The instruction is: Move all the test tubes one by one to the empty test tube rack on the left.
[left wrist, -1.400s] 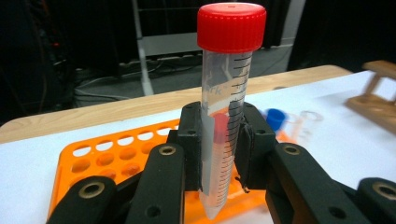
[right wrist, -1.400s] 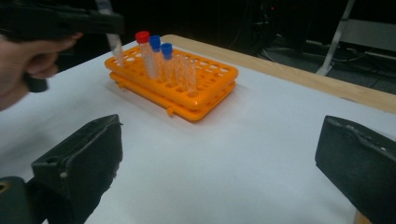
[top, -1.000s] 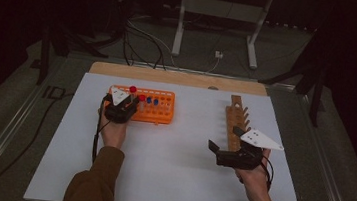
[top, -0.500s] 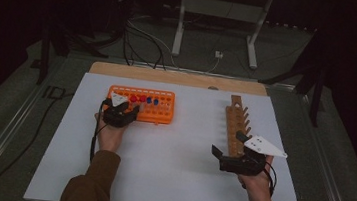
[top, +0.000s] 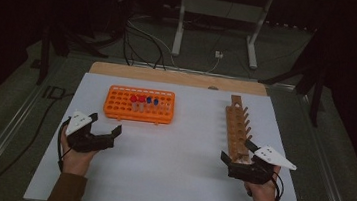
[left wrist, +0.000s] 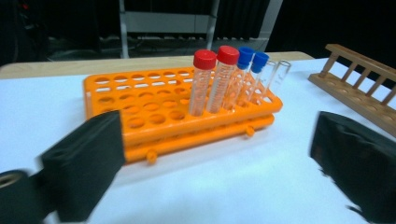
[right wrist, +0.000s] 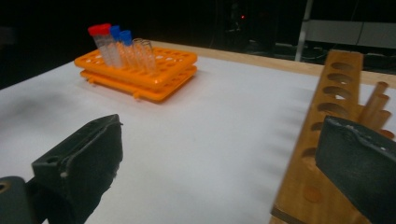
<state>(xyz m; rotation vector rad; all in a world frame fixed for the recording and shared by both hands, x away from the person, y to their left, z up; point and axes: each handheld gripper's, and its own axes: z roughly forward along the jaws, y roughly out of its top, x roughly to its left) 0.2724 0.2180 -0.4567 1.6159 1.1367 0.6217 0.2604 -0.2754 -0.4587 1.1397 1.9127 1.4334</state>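
No label or writing reads on your orange tube rack point(top: 139, 104) or its capped tubes point(left wrist: 215, 79), standing at the bench's point(top: 168, 175) far left. Your left gripper point(top: 105, 126), jaws just opened wide, holds nothing; your right gripper point(top: 235, 151), also spread empty, partly hides the wooden rack's point(top: 237, 129) near end.

The left claw point(top: 105, 134), held in the left hand point(top: 76, 156), has just been opening and its jaws stand wide with nothing between them. The right claw point(top: 236, 154), in the right hand point(top: 261, 189), also gapes empty, both forearms low.
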